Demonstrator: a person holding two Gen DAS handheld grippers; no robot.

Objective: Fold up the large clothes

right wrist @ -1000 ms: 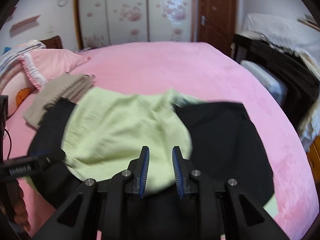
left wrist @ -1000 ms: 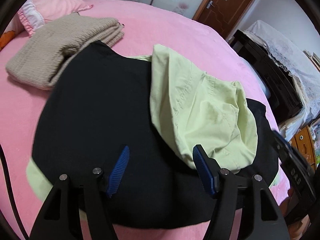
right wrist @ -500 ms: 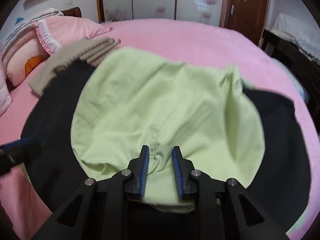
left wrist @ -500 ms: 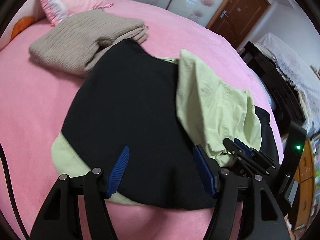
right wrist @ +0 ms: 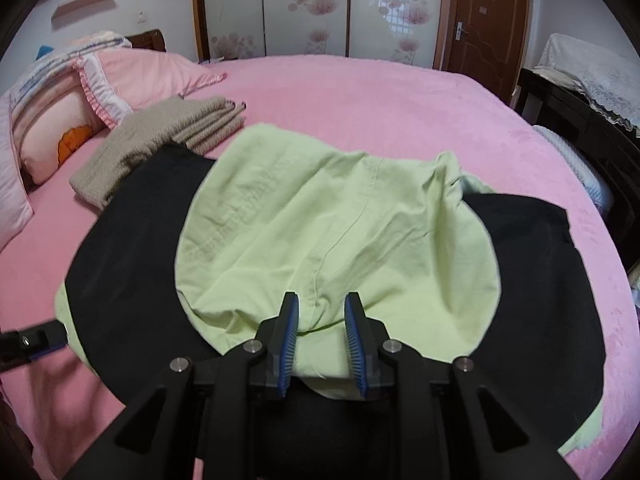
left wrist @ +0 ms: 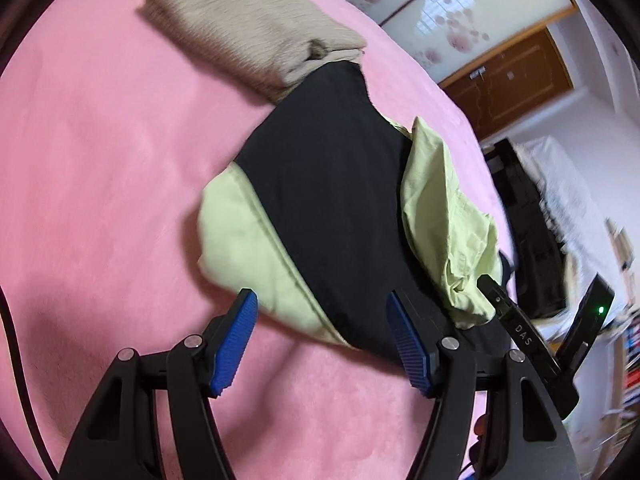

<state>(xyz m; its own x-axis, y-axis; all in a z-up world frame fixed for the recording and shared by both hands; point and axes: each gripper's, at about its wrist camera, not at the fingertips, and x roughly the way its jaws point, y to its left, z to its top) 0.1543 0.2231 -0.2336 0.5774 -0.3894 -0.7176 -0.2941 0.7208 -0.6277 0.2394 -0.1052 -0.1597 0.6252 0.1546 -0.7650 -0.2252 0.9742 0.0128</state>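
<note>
A large black and light-green garment (left wrist: pixel 332 184) lies spread on the pink bed (left wrist: pixel 100 140). My left gripper (left wrist: pixel 320 300) is open and hovers over the garment's near-left corner, where the green hem (left wrist: pixel 248 240) shows from under the black cloth. Nothing is pinched between its blue pads. My right gripper (right wrist: pixel 321 304) is shut on a bunched fold of the light-green flap (right wrist: pixel 320 216), which drapes over the black cloth (right wrist: pixel 132 232). In the left wrist view the right gripper (left wrist: pixel 490 284) holds that flap (left wrist: pixel 440 208) at the garment's right side.
A folded beige knit (right wrist: pixel 168 140) lies at the garment's far-left corner and touches it. Pillows (right wrist: pixel 60 120) are stacked at the bed's head on the left. Dark furniture (right wrist: pixel 580 120) stands close along the bed's right edge. Pink cover (right wrist: pixel 380 100) stretches beyond the garment.
My left gripper has swung left to the garment's near-left corner and rolled, still open. My right gripper has sunk a little, with the green flap still in it.
</note>
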